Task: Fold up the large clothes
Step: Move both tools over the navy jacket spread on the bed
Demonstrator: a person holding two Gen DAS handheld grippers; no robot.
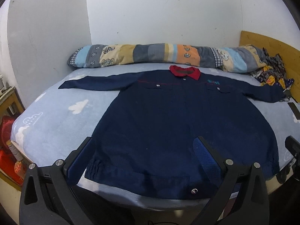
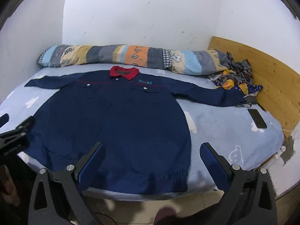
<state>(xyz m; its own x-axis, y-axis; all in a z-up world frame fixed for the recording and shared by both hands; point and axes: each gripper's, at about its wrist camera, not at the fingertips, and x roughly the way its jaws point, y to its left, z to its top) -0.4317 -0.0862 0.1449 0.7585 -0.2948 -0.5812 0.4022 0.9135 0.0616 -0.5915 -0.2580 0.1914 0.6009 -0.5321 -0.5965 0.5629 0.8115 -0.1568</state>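
A large navy work jacket point(image 1: 178, 123) point(image 2: 112, 123) with a red collar point(image 1: 184, 72) point(image 2: 124, 72) lies flat and face up on the bed, both sleeves spread out sideways. My left gripper point(image 1: 145, 140) hovers open over the jacket's lower left hem, with nothing between its blue pads point(image 1: 205, 155). My right gripper point(image 2: 151, 146) stands open above the lower right hem, holding nothing. The left gripper point(image 2: 13, 131) shows at the left edge of the right wrist view. Part of the right gripper point(image 1: 292, 150) shows at the right edge of the left wrist view.
The bed's light blue cloud-print sheet point(image 1: 56, 116) point(image 2: 225, 131) surrounds the jacket. A rolled patchwork quilt point(image 1: 159, 55) point(image 2: 131, 57) lies along the far wall. Crumpled patterned cloth point(image 2: 238, 78) and a black phone point(image 2: 256, 119) lie near the wooden headboard point(image 2: 271, 78). Red items point(image 1: 7, 150) stand left of the bed.
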